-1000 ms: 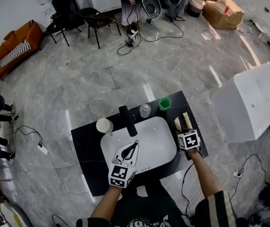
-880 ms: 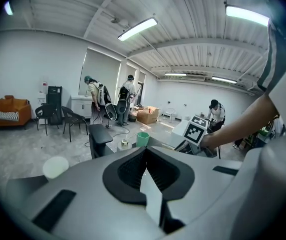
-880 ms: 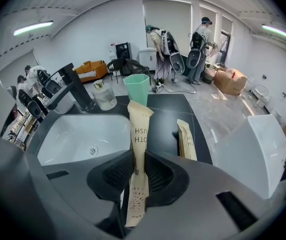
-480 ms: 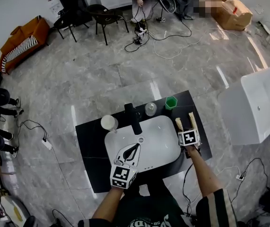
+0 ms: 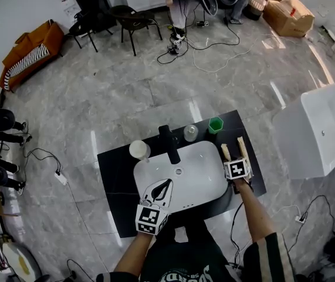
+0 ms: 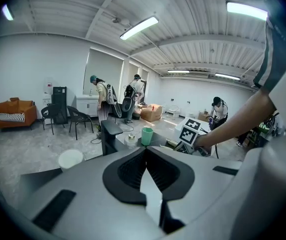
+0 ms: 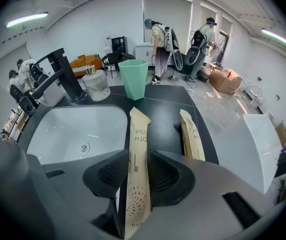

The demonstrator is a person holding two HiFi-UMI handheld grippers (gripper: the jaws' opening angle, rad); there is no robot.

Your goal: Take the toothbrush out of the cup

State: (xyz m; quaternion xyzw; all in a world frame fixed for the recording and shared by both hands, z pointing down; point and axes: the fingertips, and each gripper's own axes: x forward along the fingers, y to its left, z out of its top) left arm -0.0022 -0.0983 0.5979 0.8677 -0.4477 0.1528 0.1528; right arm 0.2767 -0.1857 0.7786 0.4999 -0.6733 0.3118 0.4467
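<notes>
A green cup stands empty at the back of the black counter. Two paper-wrapped toothbrushes lie on the counter right of the sink, one beside the other. My right gripper points steeply down over the left packet. Its jaws are opening, with the packet lying between the pads. My left gripper hovers shut and empty over the sink's front.
The white sink has a black faucet behind it. A white cup and a glass jar stand at the back. A white basin unit stands on the floor to the right. People stand far behind.
The head camera has shifted, so the counter sits a little further right in view. The left gripper edged slightly over the sink. The right gripper stays over the left packet.
</notes>
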